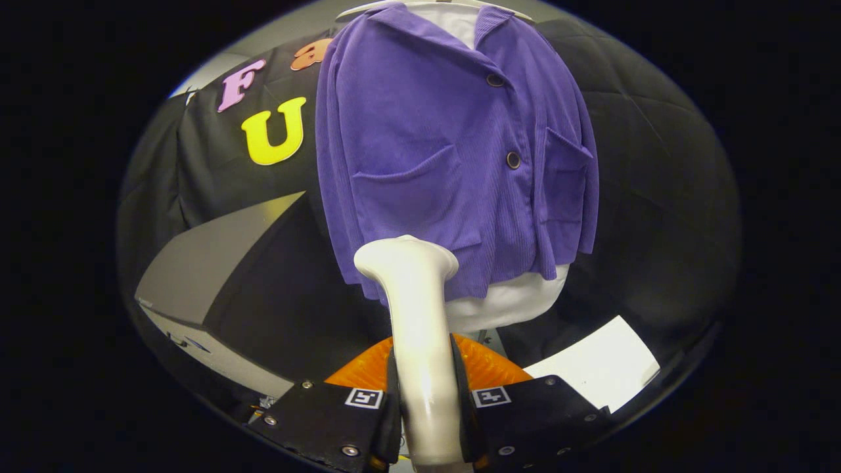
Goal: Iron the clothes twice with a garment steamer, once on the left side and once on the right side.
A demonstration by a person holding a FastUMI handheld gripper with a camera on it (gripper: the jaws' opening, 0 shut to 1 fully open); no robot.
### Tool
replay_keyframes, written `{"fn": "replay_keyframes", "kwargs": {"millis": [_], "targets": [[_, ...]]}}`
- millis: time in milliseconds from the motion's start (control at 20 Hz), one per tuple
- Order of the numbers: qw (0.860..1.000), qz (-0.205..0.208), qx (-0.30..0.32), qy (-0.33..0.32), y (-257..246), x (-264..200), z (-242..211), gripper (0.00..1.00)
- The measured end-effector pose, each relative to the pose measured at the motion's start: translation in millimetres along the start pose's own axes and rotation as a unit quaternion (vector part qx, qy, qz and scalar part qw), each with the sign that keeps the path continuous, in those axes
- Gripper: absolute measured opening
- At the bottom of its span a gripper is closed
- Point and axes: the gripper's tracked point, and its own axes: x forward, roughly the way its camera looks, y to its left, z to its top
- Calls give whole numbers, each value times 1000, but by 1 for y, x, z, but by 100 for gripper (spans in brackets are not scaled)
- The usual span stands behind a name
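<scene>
A purple corduroy jacket (447, 144) hangs on a white hanger over a white garment (506, 302), straight ahead of the fingers. It has two dark buttons and two patch pockets. My gripper (424, 387) is shut on the white handle of the garment steamer (414, 309), both black fingers pressing its sides. The steamer's head points up toward the jacket's lower hem, near the left pocket. Whether the head touches the fabric cannot be told.
An orange ridged object (486, 364) sits just beyond the fingers, behind the steamer handle. A grey box or tabletop (217, 263) lies to the left. A white sheet (601, 368) lies low on the right. Black cloth forms the booth wall behind.
</scene>
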Motion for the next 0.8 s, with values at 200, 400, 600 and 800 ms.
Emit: {"fn": "replay_keyframes", "kwargs": {"millis": [200,400,600,800], "targets": [[1000,25,-3,-8,-10,-16,-22,35],[999,35,13,-23,-24,-44,-33,35],[998,42,13,-34,-30,-77,-30,35],[997,45,30,-59,-33,-109,-9,35]]}}
